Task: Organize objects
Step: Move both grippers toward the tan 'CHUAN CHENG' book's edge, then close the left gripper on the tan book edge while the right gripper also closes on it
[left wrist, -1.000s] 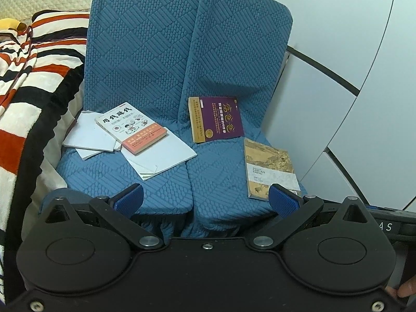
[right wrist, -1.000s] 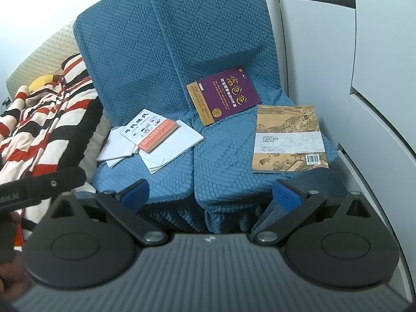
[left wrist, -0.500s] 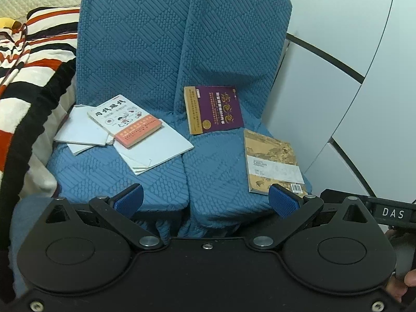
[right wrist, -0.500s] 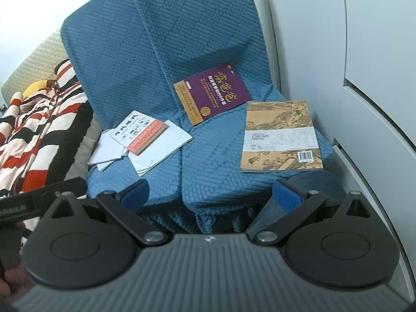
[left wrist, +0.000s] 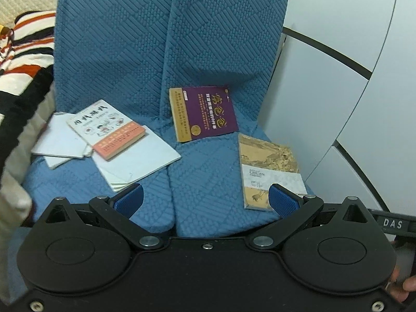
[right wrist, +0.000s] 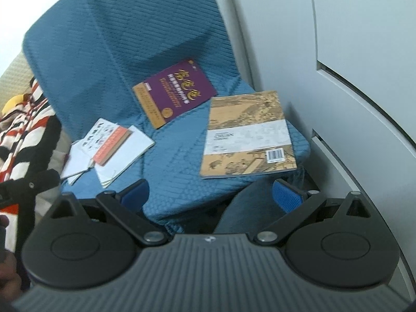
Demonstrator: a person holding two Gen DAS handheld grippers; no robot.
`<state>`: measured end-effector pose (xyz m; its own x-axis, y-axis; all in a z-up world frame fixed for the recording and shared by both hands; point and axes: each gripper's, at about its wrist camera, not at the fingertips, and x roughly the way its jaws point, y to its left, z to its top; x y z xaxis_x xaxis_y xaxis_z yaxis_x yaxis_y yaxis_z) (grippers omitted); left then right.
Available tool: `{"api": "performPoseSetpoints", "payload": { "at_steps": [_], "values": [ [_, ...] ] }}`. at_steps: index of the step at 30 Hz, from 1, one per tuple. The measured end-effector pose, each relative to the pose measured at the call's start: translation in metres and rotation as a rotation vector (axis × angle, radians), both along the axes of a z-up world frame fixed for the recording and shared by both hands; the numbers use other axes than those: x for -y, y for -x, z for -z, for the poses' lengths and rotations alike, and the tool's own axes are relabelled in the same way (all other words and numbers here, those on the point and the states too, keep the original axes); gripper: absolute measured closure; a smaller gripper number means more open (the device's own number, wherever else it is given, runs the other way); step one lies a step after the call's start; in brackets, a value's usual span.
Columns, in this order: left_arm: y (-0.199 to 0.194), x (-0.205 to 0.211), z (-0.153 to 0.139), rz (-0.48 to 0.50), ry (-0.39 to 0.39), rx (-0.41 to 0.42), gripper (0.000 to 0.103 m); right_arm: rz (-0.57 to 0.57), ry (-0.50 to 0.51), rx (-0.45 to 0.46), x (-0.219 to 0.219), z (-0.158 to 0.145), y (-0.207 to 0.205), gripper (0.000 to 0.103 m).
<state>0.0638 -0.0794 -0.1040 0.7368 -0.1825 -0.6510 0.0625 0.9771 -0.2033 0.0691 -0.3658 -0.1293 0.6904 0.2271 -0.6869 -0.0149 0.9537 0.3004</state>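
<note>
- Left wrist view is showing the left gripper [left wrist: 205, 199] hanging wide open and empty over the front edge of a blue quilted seat [left wrist: 208, 182], its blue pads [left wrist: 130, 200] spread far apart, holding nothing.
- Scattered books are lying flat on the cushions, unsorted, so the tidying is judged to be barely under way.
- Just ahead of this gripper's right pad, a tan landscape-cover book [left wrist: 267, 169] is resting near the seat's front right corner; a purple book [left wrist: 204, 113] is leaning against the backrest farther ahead, centre.
- Ahead and to the left, a white-and-orange book [left wrist: 106, 128] is sitting on top of loose white booklets [left wrist: 135, 163].
- Right wrist view is showing the right gripper [right wrist: 210, 193] likewise gaping and empty, low at the seat's front.
- From there the tan landscape-cover book [right wrist: 247, 135] is lying closest, just ahead between the pads and toward the right; its corner is overhanging the cushion, likely the easiest edge to pinch.
- Beyond it the purple book [right wrist: 174, 93] is lying ahead-left, and the white-and-orange book [right wrist: 108, 140] far left.
</note>
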Motion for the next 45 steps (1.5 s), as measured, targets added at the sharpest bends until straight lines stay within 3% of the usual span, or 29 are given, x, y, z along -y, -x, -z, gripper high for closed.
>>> {"api": "performPoseSetpoints", "payload": {
  "at_steps": [18, 28, 33, 35, 40, 45],
  "values": [
    [-0.114, 0.058, 0.080, 0.056, -0.023, -0.102, 0.001, 0.057, -0.096, -0.152, 0.061, 0.084, -0.085, 0.001],
    [-0.163, 0.081, 0.135, 0.101, 0.019, -0.235, 0.002, 0.084, -0.208, -0.212, 0.080, 0.127, -0.127, 0.022],
    [-0.180, 0.089, 0.158, 0.153, 0.085, -0.312, 0.012, 0.113, -0.239, -0.226, 0.092, 0.146, -0.139, 0.021],
    [-0.183, 0.094, 0.166, 0.169, 0.107, -0.330, 0.022, 0.101, -0.220, -0.212, 0.094, 0.146, -0.141, 0.023],
    [-0.191, 0.105, 0.180, 0.198, 0.149, -0.366, 0.038, 0.114, -0.194, -0.202, 0.100, 0.143, -0.145, 0.035],
    [-0.195, 0.117, 0.189, 0.230, 0.175, -0.390, 0.049, 0.137, -0.134, -0.168, 0.107, 0.143, -0.150, 0.041]
  ]
}}
